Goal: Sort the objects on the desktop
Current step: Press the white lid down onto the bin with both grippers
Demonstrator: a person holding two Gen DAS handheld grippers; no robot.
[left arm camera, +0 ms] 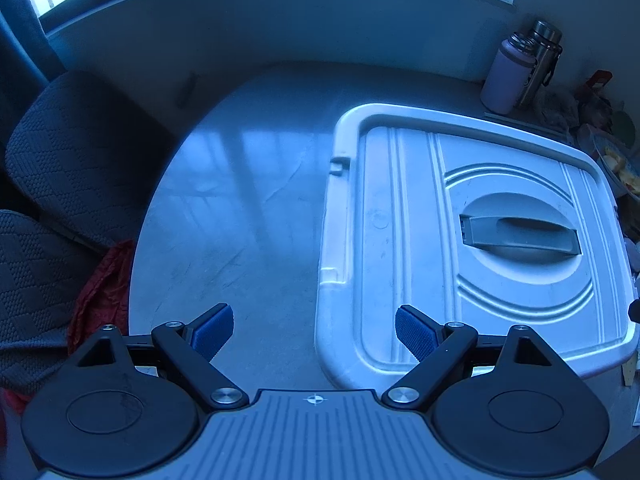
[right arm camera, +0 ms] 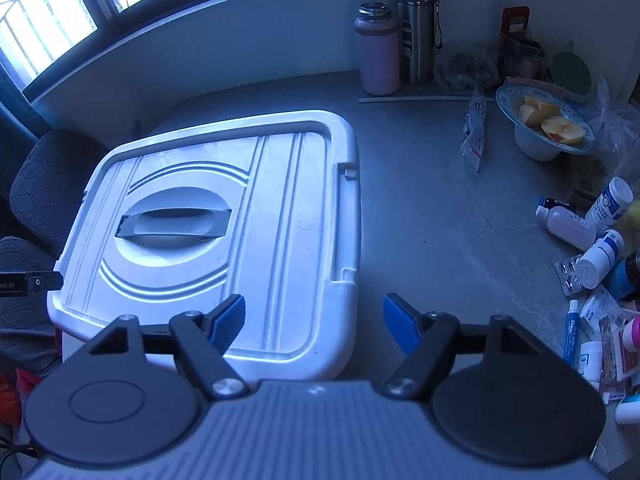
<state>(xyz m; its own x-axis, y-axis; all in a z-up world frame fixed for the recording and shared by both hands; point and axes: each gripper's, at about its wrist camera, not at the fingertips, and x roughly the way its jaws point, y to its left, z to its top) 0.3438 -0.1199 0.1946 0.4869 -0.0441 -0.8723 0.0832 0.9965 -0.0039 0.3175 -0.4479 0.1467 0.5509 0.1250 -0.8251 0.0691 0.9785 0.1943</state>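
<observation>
left tongs (left arm camera: 314,332) spread wide, nothing between the blue pads, hovering over the counter (left arm camera: 240,208) at the near left corner of the white storage box (left arm camera: 460,240). right tongs (right arm camera: 314,322) also wide apart and empty, over the box's near right corner. box (right arm camera: 216,220) sits mid-counter, lid shut, grey handle (right arm camera: 172,224) lying flat in its oval recess.

sortable clutter is at the counter's right edge in the right wrist view: white bottles with blue labels (right arm camera: 608,204), print too small to read; a plain white bottle (right arm camera: 568,228) on its side; a blue-white tube (right arm camera: 571,332) with lettering starting "d", rest unreadable; a blister pack (right arm camera: 570,276); boxes and packets partly cut off by the frame. a small sachet (right arm camera: 474,132) has printing that cannot be made out.

back by the wall: pink flask (right arm camera: 378,56), steel flask (right arm camera: 416,28) with a dark label, illegible. bowl of cut fruit (right arm camera: 546,120) near them. a black device at the left edge (right arm camera: 24,282) shows letters "oolai", start cut off. left view: chair (left arm camera: 80,152), red cloth (left arm camera: 100,292) beside the counter.
</observation>
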